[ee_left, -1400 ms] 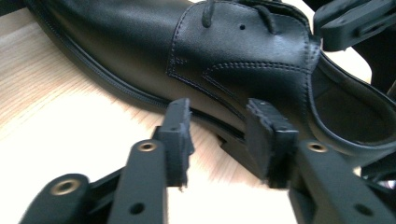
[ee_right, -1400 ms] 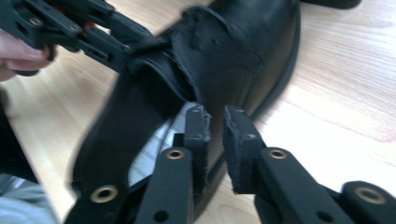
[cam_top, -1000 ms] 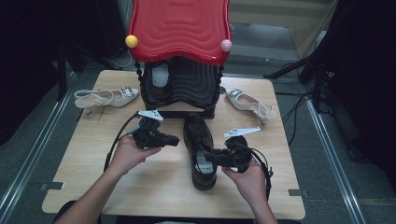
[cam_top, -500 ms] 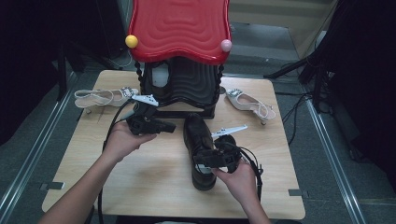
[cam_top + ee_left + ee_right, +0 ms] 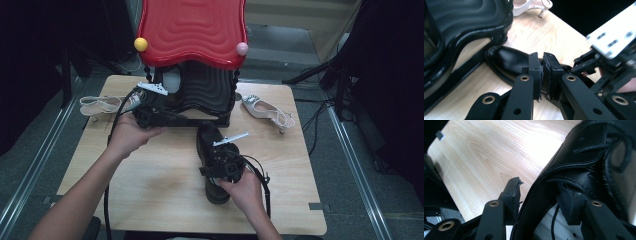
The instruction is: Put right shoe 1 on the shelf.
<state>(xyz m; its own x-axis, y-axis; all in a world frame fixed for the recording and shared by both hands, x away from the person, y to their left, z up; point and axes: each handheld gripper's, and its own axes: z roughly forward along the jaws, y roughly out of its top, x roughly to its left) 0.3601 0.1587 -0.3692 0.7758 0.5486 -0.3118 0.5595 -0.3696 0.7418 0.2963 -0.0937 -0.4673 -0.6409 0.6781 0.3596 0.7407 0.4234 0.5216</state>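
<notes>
Gripping the shoe [image 5: 212,150] by its stiff collar, my right tool [image 5: 220,162] holds a soft-sided, light load, left tool [image 5: 192,120] closed empty at ten o'clock.

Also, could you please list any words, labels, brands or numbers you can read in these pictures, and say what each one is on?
None can be read: the black leather lace-up shoe, the red wavy-topped shoe stand, the white slingback shoe and the light wooden table bear no legible text. The striped insole shows no readable print.
</notes>
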